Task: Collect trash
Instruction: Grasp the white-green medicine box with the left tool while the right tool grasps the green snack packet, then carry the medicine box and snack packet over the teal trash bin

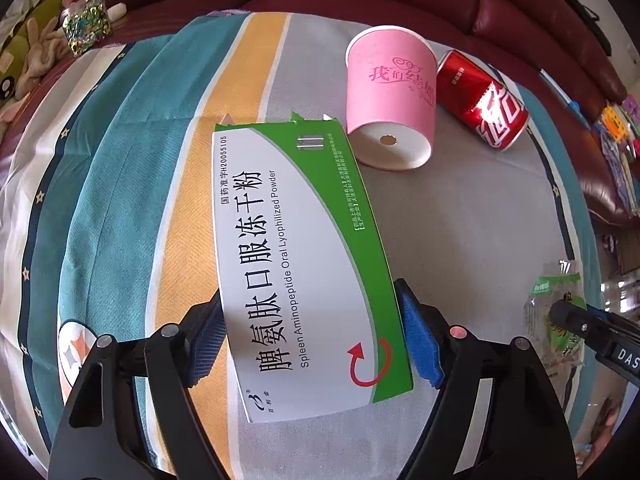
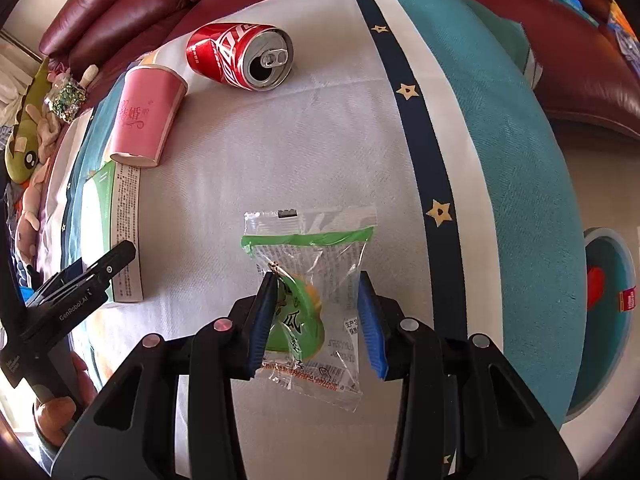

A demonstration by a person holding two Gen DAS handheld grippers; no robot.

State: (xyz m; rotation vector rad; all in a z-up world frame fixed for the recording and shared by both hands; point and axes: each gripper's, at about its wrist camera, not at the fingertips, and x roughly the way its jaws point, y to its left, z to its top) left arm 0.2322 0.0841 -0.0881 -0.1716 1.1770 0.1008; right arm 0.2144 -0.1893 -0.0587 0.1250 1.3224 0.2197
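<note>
On the striped bedspread (image 1: 460, 216) four pieces of trash lie uncollected — medicine box (image 1: 296, 264), pink paper cup (image 1: 390, 96), red cola can (image 1: 480, 98) and snack wrapper (image 2: 310, 300). The left gripper (image 1: 312, 340) straddles the box's near end, pads at its long edges, seemingly gripping; the box's long axis runs away toward the cup. The right gripper (image 2: 316, 320) brackets the wrapper — the left pad touches, the right stands clear, nothing held.
</note>
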